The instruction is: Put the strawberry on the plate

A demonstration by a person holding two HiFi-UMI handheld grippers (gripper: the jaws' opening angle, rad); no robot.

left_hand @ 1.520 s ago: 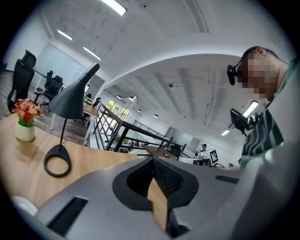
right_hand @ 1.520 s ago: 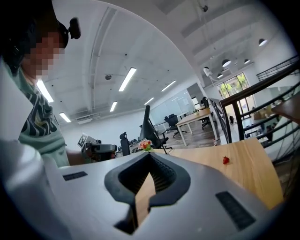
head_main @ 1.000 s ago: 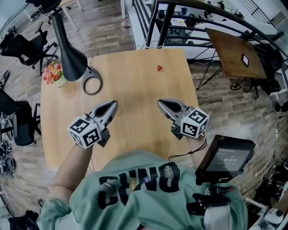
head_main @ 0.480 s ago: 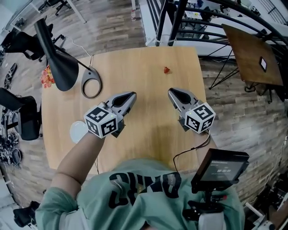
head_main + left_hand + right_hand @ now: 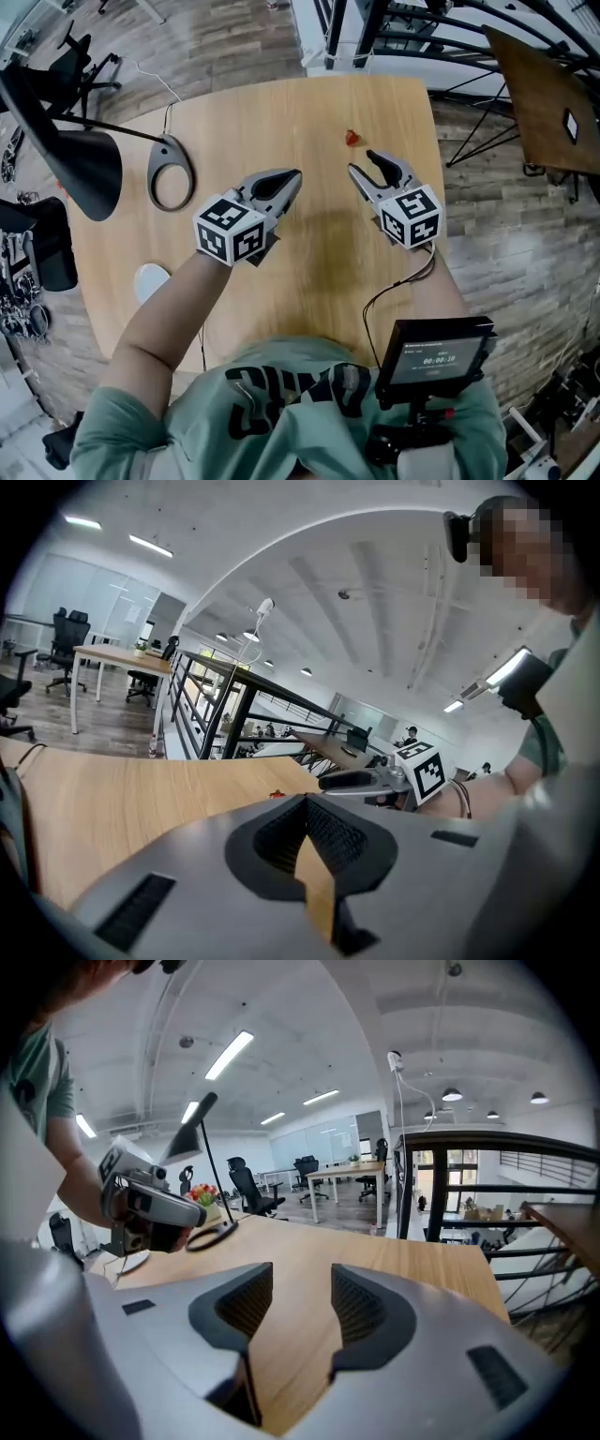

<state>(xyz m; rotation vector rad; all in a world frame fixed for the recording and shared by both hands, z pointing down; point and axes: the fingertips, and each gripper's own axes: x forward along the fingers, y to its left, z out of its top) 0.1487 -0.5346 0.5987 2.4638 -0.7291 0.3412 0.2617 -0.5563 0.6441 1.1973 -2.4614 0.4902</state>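
A small red strawberry [image 5: 352, 138] lies on the wooden table [image 5: 319, 253] toward its far right; the left gripper view shows the strawberry [image 5: 277, 794] as a red speck just past the jaw tips. My right gripper [image 5: 365, 165] hovers just short of it, open. Its jaws have just been opening and nothing is between them [image 5: 300, 1288]. My left gripper [image 5: 293, 175] is at mid-table, left of the berry, shut and empty [image 5: 305, 801]. A white plate [image 5: 150, 281] sits at the table's left edge, well behind the left gripper.
A black desk lamp leans over the far left, its ring base [image 5: 170, 175] on the table and its shade [image 5: 80, 169] above the edge. Office chairs, railings and another wooden table [image 5: 548, 103] stand around. A cable runs from the right gripper to a screen [image 5: 433, 354].
Both grippers have moved forward across the table toward the strawberry. The right gripper's jaws, shut before, now stand apart. The white plate has come into view at the left.
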